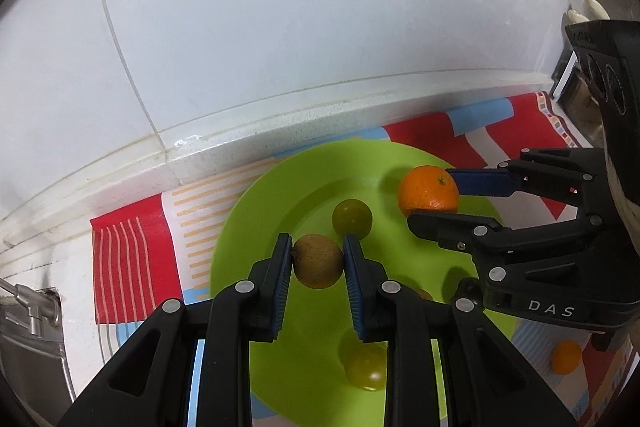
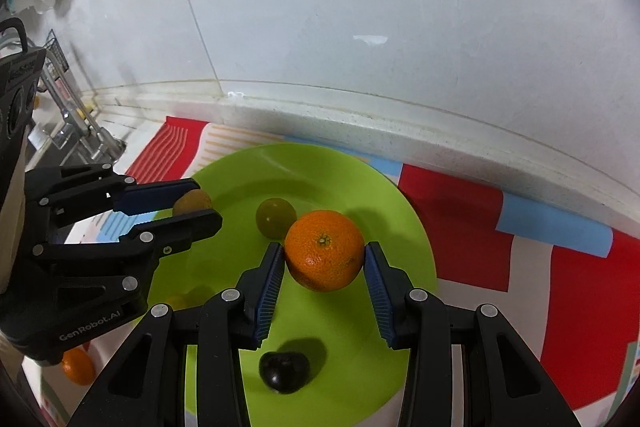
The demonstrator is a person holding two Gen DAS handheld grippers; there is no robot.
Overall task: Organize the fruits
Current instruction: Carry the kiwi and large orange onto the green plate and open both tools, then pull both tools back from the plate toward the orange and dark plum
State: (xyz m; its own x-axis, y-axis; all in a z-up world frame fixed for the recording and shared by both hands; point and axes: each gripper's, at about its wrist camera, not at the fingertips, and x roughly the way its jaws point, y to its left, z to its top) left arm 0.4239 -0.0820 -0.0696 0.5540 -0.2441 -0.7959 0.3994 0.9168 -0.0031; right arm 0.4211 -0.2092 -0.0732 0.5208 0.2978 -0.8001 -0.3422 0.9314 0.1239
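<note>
Left gripper (image 1: 318, 261) clamps brown fruit (image 1: 318, 261); right gripper (image 2: 325, 257) clamps orange (image 2: 325, 255); dark fruit (image 2: 284, 371) half-hidden.

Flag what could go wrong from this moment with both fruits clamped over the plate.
1. The left hand-held gripper grips the round brown fruit only at its sides; it may slip.
2. The orange in the right hand-held gripper sits near the fingertips and could roll out.
3. Either could knock the green fruit on the green plate.
</note>
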